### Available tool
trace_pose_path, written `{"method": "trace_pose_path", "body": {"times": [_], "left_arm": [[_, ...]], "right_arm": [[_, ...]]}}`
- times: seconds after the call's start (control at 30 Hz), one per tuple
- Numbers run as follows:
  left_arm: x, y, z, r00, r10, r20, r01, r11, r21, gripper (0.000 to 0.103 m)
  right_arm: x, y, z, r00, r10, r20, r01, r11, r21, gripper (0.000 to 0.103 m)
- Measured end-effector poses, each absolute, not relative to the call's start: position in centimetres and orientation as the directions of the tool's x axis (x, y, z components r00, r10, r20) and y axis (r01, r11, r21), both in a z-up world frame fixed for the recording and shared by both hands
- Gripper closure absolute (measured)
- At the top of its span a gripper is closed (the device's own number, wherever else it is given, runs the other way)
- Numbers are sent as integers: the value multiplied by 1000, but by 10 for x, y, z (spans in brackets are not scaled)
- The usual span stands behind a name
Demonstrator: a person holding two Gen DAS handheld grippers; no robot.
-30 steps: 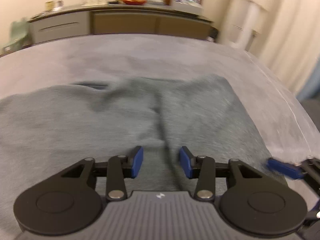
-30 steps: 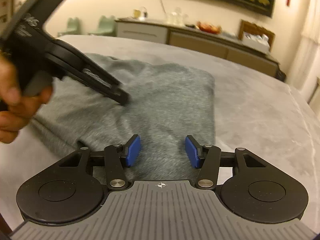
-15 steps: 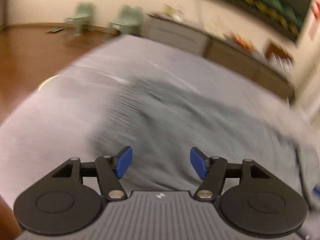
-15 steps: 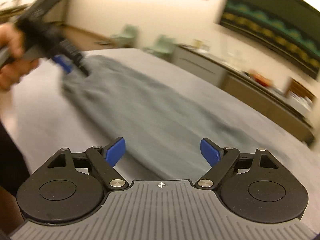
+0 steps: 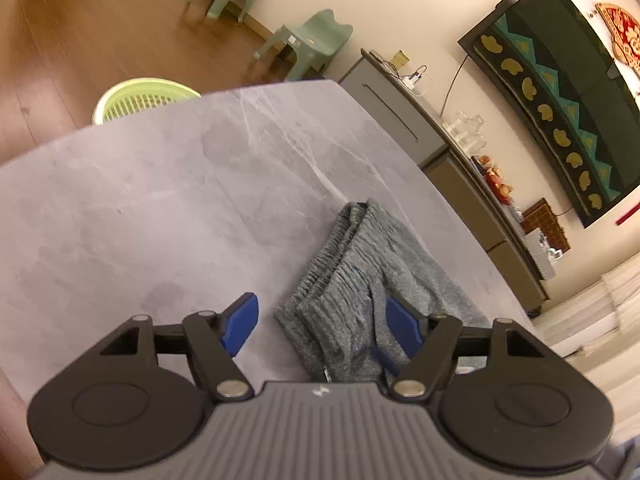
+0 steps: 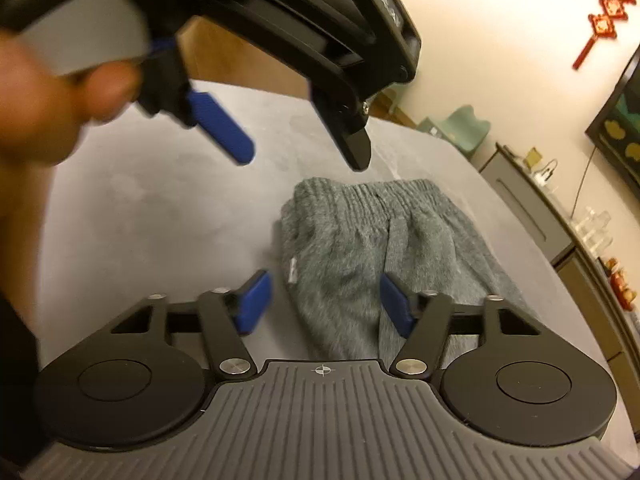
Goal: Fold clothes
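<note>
Grey trousers (image 6: pixel 360 248) lie folded on the grey desk (image 5: pixel 160 208), waistband toward its far corner. The left gripper (image 5: pixel 320 320) hovers above them, its fingers apart after just opening, gripping nothing. The right gripper (image 6: pixel 326 300) has its fingers apart either side of the cloth after just closing, not pressing it

**No readable text**

No words, brands or numbers legible. Small white tag (image 6: pixel 292 270) on the grey garment (image 6: pixel 360 248), at its left edge: print too small to read. Red wall ornament (image 5: pixel 624 34), top right: characters unclear.
</note>
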State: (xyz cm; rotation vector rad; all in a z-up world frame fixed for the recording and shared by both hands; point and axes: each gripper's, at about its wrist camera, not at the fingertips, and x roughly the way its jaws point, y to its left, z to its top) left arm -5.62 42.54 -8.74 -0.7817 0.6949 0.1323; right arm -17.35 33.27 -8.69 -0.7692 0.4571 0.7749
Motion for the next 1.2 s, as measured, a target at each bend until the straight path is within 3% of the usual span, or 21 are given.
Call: {"method": "trace_pose_path", "body": {"times": [0.03,0.07,0.27,0.37,0.4,0.43,0.47,0.5,0.53,0.57,0.63,0.73,0.87,0.9,1.0,1.1,1.2], "left_arm": [[-53,426,-92,772,-152,-617,-351,708,-613,28],[-51,426,-97,771,-168,-615,-348,697,-627,26],[-32,425,-121,780,-288,-555,-319,580,-749,15],[-10,423,-133,780,-350,-518,-305,511,-804,16],[-4,421,-136,773,-355,-526,-301,524,-796,19],[3,420,-138,764,-357,-537,-300,540,-786,38],[7,418,-139,749,-340,-569,-313,575,-756,70],[7,419,-141,745,-333,-578,-320,583,-747,70],[7,420,-143,740,-326,-588,-327,590,-738,72],[7,420,-144,736,-319,-597,-333,597,-730,74],[3,423,-142,747,-307,-590,-330,599,-729,75],[0,418,-136,755,-291,-587,-321,617,-719,75],[-5,402,-121,769,-241,-592,-301,681,-668,75],[-7,400,-118,773,-233,-590,-294,692,-659,75],[-14,395,-112,781,-206,-589,-285,722,-630,76],[-15,389,-107,785,-174,-594,-285,751,-596,76],[-14,376,-98,796,-147,-587,-264,789,-555,76]], "right_arm": [[-166,334,-85,632,433,-642,-766,473,-436,95],[-159,331,-79,633,435,-641,-761,499,-414,97],[-142,302,-42,611,499,-614,-753,607,-255,98],[-138,292,-42,557,538,-632,-783,595,-183,98],[-136,290,-44,540,548,-639,-793,586,-167,98],[-134,288,-46,522,558,-645,-802,578,-150,98],[-132,282,-46,512,563,-648,-808,572,-142,97],[-131,276,-46,501,571,-651,-815,563,-133,94],[-130,270,-44,475,587,-655,-828,551,-106,77],[-127,259,-37,455,611,-648,-832,551,-64,50],[-115,231,-18,450,658,-605,-818,575,18,36],[-68,198,0,554,593,-585,-693,717,71,48],[19,203,-26,596,358,-718,-519,855,-5,73],[37,208,-40,579,305,-756,-501,865,-34,75],[57,215,-60,604,258,-754,-508,854,-114,74],[53,206,-51,620,296,-727,-506,859,-82,74],[37,196,-80,560,331,-760,-542,840,-33,74]]}}
